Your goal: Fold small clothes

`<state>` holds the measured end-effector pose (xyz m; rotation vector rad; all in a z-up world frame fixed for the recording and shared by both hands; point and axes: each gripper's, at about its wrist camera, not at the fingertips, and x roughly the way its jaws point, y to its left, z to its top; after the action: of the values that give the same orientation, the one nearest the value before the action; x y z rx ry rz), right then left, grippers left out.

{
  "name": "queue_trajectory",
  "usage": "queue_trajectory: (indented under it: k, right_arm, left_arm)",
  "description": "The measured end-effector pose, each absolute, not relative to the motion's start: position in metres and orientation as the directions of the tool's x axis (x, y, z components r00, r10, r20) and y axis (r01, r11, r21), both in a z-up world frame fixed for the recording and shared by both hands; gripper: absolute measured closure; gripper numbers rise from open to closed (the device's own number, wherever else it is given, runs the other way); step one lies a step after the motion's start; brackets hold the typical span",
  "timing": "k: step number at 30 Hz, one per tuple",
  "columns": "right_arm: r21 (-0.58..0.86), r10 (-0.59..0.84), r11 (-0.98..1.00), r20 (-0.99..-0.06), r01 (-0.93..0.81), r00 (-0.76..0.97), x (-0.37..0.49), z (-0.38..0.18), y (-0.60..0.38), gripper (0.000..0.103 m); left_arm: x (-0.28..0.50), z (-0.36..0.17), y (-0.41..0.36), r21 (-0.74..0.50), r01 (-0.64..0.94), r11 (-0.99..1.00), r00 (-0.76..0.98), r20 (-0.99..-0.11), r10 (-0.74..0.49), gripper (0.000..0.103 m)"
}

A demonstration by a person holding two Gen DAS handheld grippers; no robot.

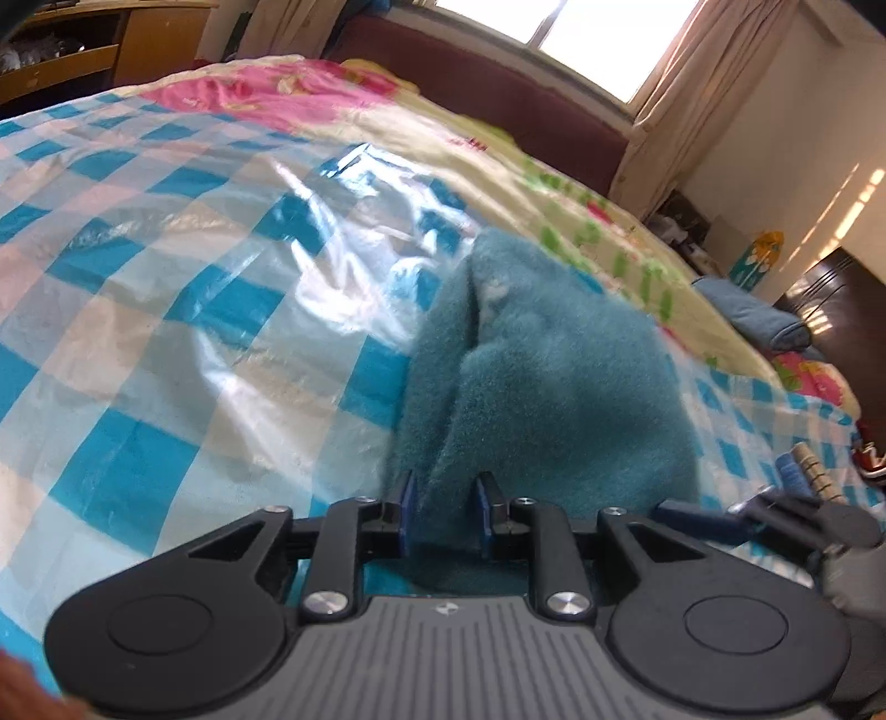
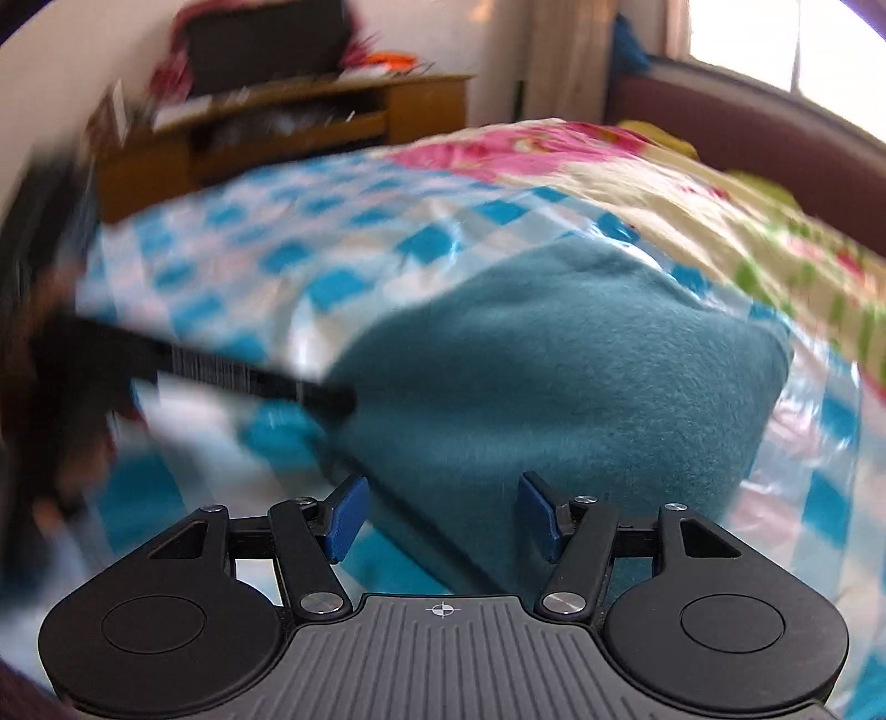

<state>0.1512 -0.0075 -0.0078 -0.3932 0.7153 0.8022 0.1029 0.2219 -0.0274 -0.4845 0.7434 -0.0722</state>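
The work surface is a bed covered by a glossy blue-and-white checked plastic sheet [image 1: 166,310], with a floral quilt [image 1: 421,133] beyond it, a wooden shelf unit [image 2: 288,122] by the wall and a curtained window [image 1: 598,39] behind the dark red headboard. The fuzzy teal fleece garment [image 2: 554,376] lies bunched on the sheet, with bare sheet open to its left. The left gripper [image 1: 446,512] is pinched narrowly on a fold of the garment; the right gripper [image 2: 440,515] stands wide over its near edge, gripping nothing.
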Motion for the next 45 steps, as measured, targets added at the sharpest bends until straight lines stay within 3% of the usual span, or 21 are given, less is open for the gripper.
queue_trajectory:
  k: [3,8,9,10,13,17,20,24,27,32,33,34,36,40,42,45]
  right_arm:
    - [-0.135,0.48,0.618,-0.715,-0.774,0.508,0.147,-0.019,0.0,0.043]
    - [-0.292,0.434,0.556,-0.697,-0.779,0.571,0.139,-0.036,0.015,0.045]
    - [-0.322,0.423,0.554,-0.686,-0.768,0.592,0.138,-0.037,0.016,0.051]
    - [-0.339,0.407,0.559,-0.683,-0.757,0.607,0.139,-0.039,0.018,0.066]
    - [-0.267,0.406,0.613,-0.701,-0.744,0.586,0.151,-0.035,0.014,0.086]
    - [-0.206,0.454,0.637,-0.678,-0.742,0.578,0.138,-0.015,0.005,0.088]
    - [-0.161,0.478,0.638,-0.685,-0.753,0.55,0.131,-0.016,-0.001,0.103]
    - [-0.11,0.441,0.65,-0.752,-0.752,0.491,0.143,-0.043,0.004,0.103]
    - [0.026,0.533,0.657,-0.723,-0.754,0.439,0.143,-0.02,-0.012,0.101]
    - [0.179,0.613,0.695,-0.654,-0.697,0.443,0.176,0.024,-0.024,0.069]
    - [0.198,0.611,0.715,-0.644,-0.671,0.461,0.189,0.029,-0.02,0.056]
    - [0.2,0.599,0.737,-0.635,-0.645,0.488,0.199,0.033,-0.013,0.036]
    - [0.183,0.557,0.783,-0.631,-0.594,0.54,0.224,0.034,0.007,0.024]
    - [0.263,0.515,0.832,-0.695,-0.488,0.503,0.267,0.025,0.049,0.025]
    - [0.173,0.433,0.868,-0.725,-0.466,0.536,0.276,0.014,0.075,0.028]
    - [0.024,0.334,0.881,-0.739,-0.472,0.585,0.276,-0.001,0.095,0.06]
  left_arm:
    - [0.107,-0.024,0.219,-0.445,-0.084,0.892,0.749,-0.619,-0.238,0.062]
    - [0.118,-0.018,0.2,-0.337,-0.071,0.939,0.758,-0.63,-0.169,0.062]
    - [0.122,-0.018,0.198,-0.306,-0.086,0.948,0.751,-0.646,-0.14,0.075]
    - [0.125,-0.02,0.199,-0.311,-0.092,0.946,0.742,-0.655,-0.143,0.08]
    - [0.121,-0.018,0.203,-0.344,-0.101,0.933,0.749,-0.644,-0.156,0.085]
    - [0.091,-0.004,0.201,-0.332,-0.102,0.938,0.79,-0.6,-0.127,0.086]
    - [0.095,-0.031,0.204,-0.346,-0.154,0.926,0.738,-0.663,-0.125,0.086]
    - [0.096,-0.039,0.206,-0.359,-0.169,0.918,0.732,-0.669,-0.127,0.086]
    - [0.097,-0.04,0.203,-0.337,-0.155,0.929,0.733,-0.67,-0.12,0.086]
    - [0.091,-0.043,0.204,-0.36,-0.162,0.919,0.752,-0.648,-0.121,0.086]
    - [0.09,-0.044,0.204,-0.366,-0.163,0.916,0.755,-0.644,-0.123,0.086]
    - [0.089,-0.045,0.204,-0.369,-0.162,0.915,0.759,-0.639,-0.124,0.086]
    - [0.087,-0.046,0.204,-0.371,-0.158,0.915,0.766,-0.631,-0.124,0.086]
    - [0.085,-0.047,0.205,-0.386,-0.152,0.91,0.776,-0.617,-0.133,0.086]
    - [0.083,-0.048,0.208,-0.404,-0.149,0.903,0.781,-0.608,-0.143,0.086]
    - [0.08,-0.048,0.212,-0.429,-0.145,0.891,0.791,-0.592,-0.156,0.086]
